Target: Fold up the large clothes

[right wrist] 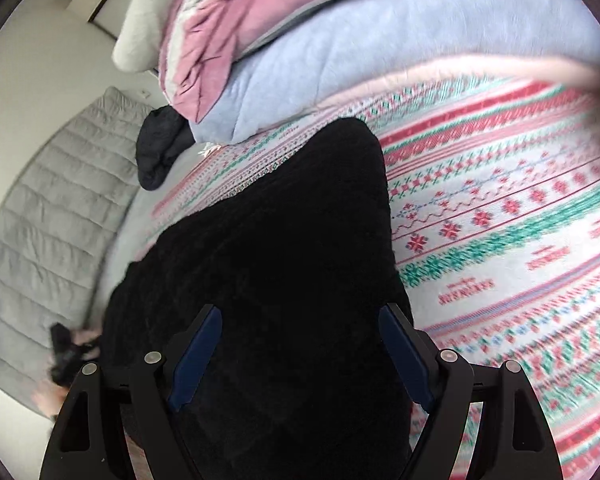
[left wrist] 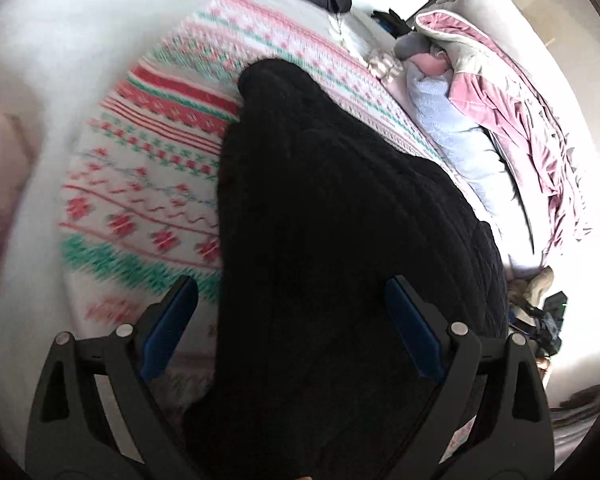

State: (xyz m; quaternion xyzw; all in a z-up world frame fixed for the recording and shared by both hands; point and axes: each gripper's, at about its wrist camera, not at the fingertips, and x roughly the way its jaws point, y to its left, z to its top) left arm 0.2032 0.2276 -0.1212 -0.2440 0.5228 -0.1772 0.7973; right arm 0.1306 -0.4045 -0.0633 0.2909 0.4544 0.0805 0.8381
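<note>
Both the left gripper (left wrist: 292,312) and right gripper (right wrist: 300,340) hang wide-jawed, gripping nothing, over a black knit garment (left wrist: 320,220) on a patterned blanket (left wrist: 148,184), pink-and-blue bedding (right wrist: 320,48) at twelve o'clock.

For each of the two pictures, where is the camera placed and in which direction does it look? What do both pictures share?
Left wrist view: sits on the left gripper, looking forward and down over the black garment on the patterned blanket; both blue-padded fingers show, spread wide.
Right wrist view: sits on the right gripper, looking down at the black garment; its fingers show, spread wide.
Shared: the black garment, the patterned blanket and the pink and pale blue bedding.
</note>
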